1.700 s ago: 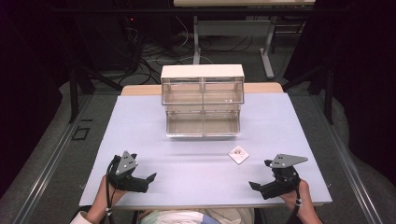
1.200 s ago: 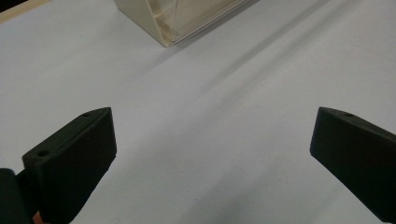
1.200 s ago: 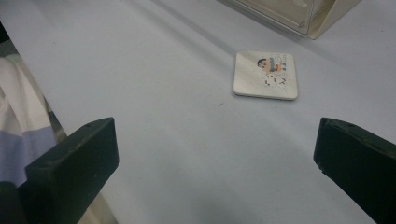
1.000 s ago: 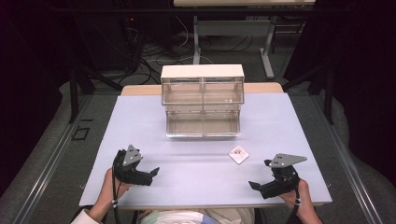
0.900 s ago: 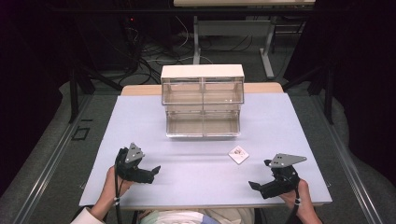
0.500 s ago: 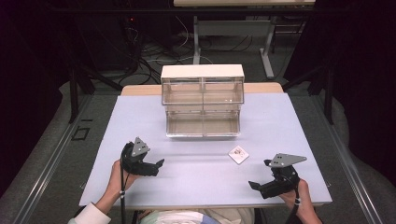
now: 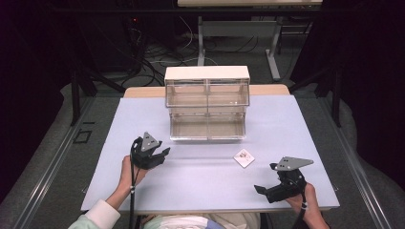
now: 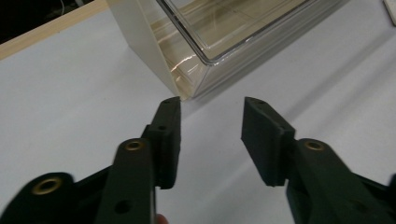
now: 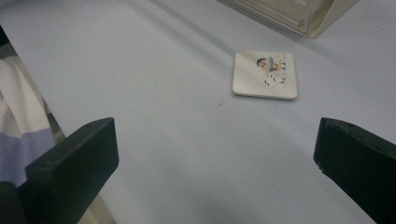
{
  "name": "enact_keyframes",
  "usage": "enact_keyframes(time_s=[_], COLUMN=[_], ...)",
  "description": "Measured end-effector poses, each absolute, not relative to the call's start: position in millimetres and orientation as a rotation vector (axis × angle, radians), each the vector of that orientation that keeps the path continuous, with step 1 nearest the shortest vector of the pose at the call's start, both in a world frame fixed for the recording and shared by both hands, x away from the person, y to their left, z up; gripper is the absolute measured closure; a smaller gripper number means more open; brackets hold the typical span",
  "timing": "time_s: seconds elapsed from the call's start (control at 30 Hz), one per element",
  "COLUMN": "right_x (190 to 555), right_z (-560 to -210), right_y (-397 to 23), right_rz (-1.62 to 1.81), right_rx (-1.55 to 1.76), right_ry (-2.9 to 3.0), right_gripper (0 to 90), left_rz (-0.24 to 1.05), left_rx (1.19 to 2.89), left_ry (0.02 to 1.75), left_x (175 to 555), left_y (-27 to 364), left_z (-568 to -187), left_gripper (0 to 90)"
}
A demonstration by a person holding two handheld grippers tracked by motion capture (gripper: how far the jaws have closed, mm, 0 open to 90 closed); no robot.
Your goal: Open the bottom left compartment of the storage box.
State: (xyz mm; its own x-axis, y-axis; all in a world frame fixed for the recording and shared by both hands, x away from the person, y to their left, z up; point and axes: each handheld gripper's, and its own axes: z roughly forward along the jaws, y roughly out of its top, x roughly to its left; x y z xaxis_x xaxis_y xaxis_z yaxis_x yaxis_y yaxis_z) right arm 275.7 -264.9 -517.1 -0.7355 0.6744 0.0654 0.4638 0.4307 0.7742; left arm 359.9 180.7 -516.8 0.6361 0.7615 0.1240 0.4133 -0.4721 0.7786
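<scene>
A small drawer cabinet (image 7: 207,102) with clear drawers and a cream top stands at the middle of the white table (image 7: 210,176). Its lower front corner (image 8: 187,70) fills the top of the left gripper view. A small square white tile (image 7: 244,158) with a cartoon picture (image 9: 265,74) lies flat in front of the cabinet's right end. My left gripper (image 7: 159,155) is open and empty, just left of the cabinet's lower left corner (image 8: 212,109). My right gripper (image 7: 262,189) stands wide open near the table's front right edge, with the tile ahead of it.
Bare table stretches between the two grippers and along both sides of the cabinet. A wooden strip (image 7: 143,91) runs along the table's far edge. Dark floor with cables (image 7: 157,57) and metal frame legs lies beyond. The person's white sleeve (image 7: 98,214) enters at the bottom left.
My left gripper has moved forward and to the right, from the front left edge towards the cabinet's lower left corner. The right gripper and the tile have stayed put.
</scene>
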Motion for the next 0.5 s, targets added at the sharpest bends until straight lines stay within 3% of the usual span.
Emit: enact_keyframes(time_s=[0.5], right_x=[276], right_z=[-518], right_y=[-265], right_rz=[1.186], right_rx=[0.986], right_ry=[2.434], right_gripper=[0.1], left_rz=[0.597], left_rx=[2.107], left_ry=[0.922], left_x=[376], left_y=[169], left_z=[-520], left_gripper=[90.0])
